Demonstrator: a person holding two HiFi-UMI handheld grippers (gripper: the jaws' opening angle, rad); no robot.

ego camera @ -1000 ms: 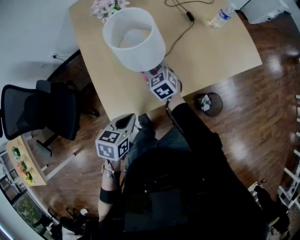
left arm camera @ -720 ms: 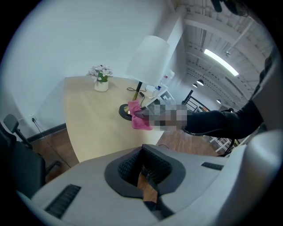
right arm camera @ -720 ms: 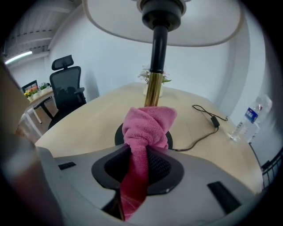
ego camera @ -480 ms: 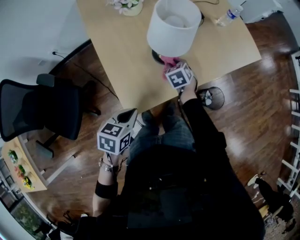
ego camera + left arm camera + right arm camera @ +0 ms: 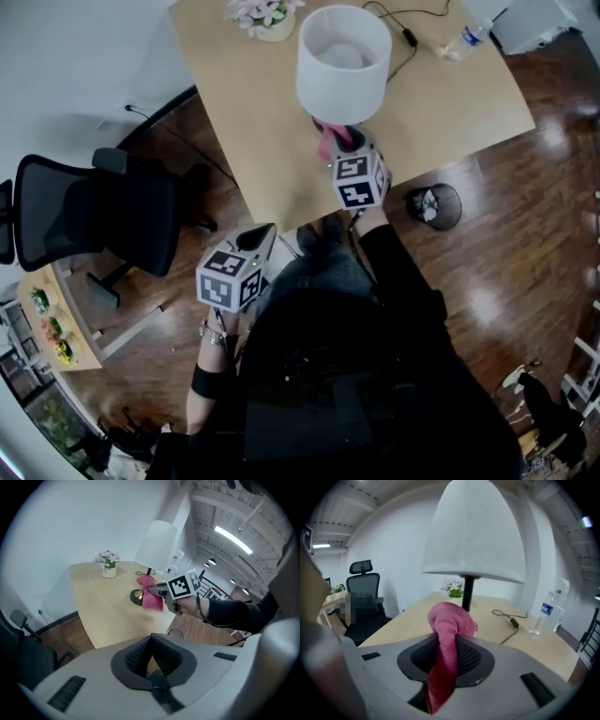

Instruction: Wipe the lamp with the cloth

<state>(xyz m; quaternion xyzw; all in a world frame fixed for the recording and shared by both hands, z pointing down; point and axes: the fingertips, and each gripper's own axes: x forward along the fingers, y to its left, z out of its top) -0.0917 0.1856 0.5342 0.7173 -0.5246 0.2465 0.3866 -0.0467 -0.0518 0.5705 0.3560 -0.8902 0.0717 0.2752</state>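
Note:
The lamp (image 5: 343, 62) stands near the table's front edge, with a white shade (image 5: 473, 531), a dark stem (image 5: 467, 595) and a round base (image 5: 137, 597). My right gripper (image 5: 336, 142) is shut on a pink cloth (image 5: 450, 620), which bulges out ahead of the jaws and hangs down between them. It holds the cloth just in front of the stem, below the shade. The left gripper view shows that cloth (image 5: 151, 598) beside the base. My left gripper (image 5: 261, 239) hangs off the table's near edge, above the floor, with its jaws shut on nothing.
On the wooden table (image 5: 253, 122) are a small pot of flowers (image 5: 262, 17), a water bottle (image 5: 464, 39) and a black cable (image 5: 408, 37). A black office chair (image 5: 84, 220) stands to the left, and a round waste bin (image 5: 433, 206) sits on the floor to the right.
My right gripper has risen with the cloth, from near the lamp's base towards the stem under the shade, and has rolled a little. The left gripper has drifted slightly sideways.

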